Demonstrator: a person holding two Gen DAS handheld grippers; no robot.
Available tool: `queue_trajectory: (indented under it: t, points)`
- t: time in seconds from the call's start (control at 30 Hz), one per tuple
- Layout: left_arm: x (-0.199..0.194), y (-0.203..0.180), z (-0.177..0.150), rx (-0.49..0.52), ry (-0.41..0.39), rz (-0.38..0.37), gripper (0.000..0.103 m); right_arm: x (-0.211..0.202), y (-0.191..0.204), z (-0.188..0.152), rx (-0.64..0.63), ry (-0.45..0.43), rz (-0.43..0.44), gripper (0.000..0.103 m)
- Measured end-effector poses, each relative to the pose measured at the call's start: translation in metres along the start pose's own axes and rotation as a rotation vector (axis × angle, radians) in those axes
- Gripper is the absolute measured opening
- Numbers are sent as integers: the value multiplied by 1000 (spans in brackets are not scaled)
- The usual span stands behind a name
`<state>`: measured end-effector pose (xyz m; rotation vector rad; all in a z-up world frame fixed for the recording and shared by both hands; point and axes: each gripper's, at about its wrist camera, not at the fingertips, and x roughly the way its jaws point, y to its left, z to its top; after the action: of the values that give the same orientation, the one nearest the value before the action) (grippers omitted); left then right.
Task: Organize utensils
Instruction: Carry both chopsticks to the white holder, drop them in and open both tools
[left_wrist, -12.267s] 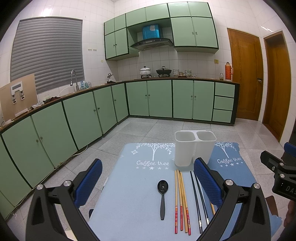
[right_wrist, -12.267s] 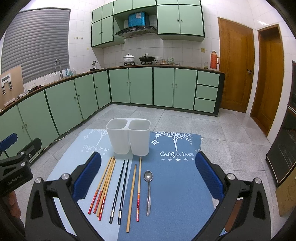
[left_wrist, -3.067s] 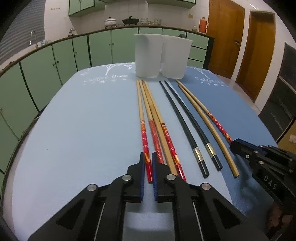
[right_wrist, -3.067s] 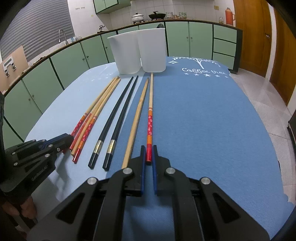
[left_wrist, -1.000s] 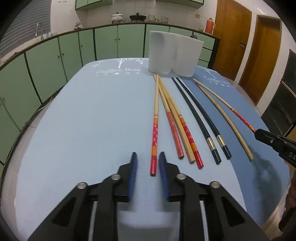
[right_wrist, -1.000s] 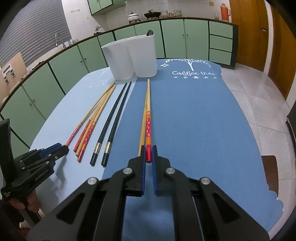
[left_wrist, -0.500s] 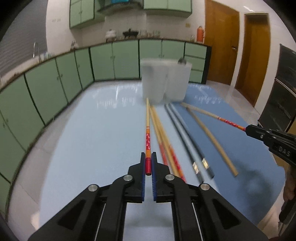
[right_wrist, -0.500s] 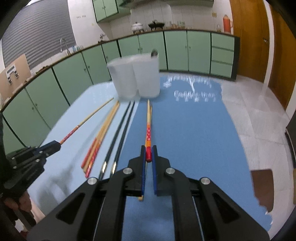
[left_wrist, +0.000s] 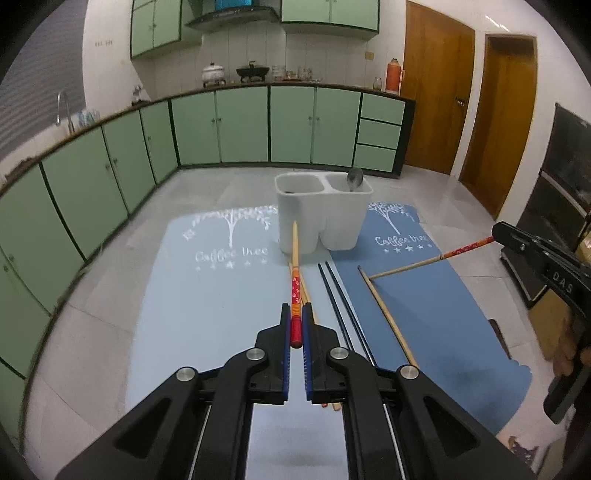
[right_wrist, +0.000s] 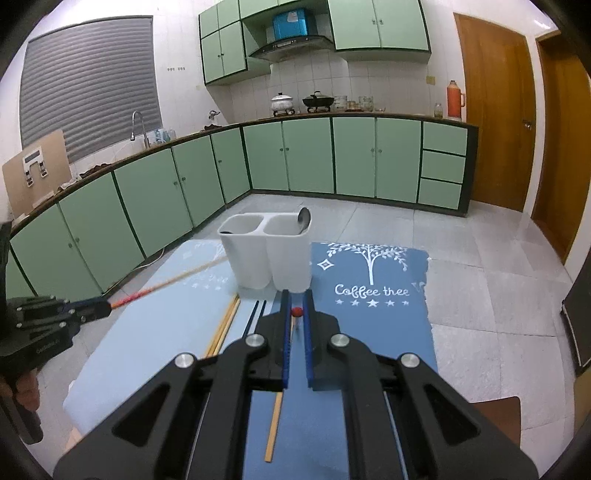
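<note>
My left gripper (left_wrist: 295, 325) and right gripper (right_wrist: 296, 314) each pinch one red-ended chopstick (left_wrist: 294, 291) between nearly closed jaws. Both chopsticks have risen off the mat (left_wrist: 207, 295) since half a second ago.

"Coffee tree" on the blue mat (right_wrist: 369, 317); "DAS" on the right hand-held gripper (left_wrist: 496, 232)

Holder (left_wrist: 322, 218) matt white plastic; spoon (left_wrist: 354, 178) shiny metal; chopstick (left_wrist: 294, 258) wood, glossy red end; mat (left_wrist: 221, 295) matt cloth.
</note>
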<state>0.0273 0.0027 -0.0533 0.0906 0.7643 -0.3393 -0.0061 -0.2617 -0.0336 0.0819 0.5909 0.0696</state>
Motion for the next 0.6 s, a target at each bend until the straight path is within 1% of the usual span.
queue_trajectory:
  t: [0.07,0.13,0.2,0.27,0.4,0.5,0.6]
  points:
    - [8,8,-10,-25,23,17,6,3,1,-8,8,19,3,5]
    - [14,15,-19,-66,60,3,6,5,2,-14,19,37,9,5]
    - [13,18,-20,-69,68,-1,6,3,5,-17,10,37,11,5]
    - [4,18,-14,-42,47,11,6,0,5,-11,0,21,11,5]
    - [-10,20,6,-25,28,-2,6,-4,10,7,-29,-19,14,5]
    - [-16,22,22,-11,10,6,6,0,13,21,-53,-26,17,5]
    - [-18,25,32,-1,12,13,6,5,12,36,-54,-32,30,5]
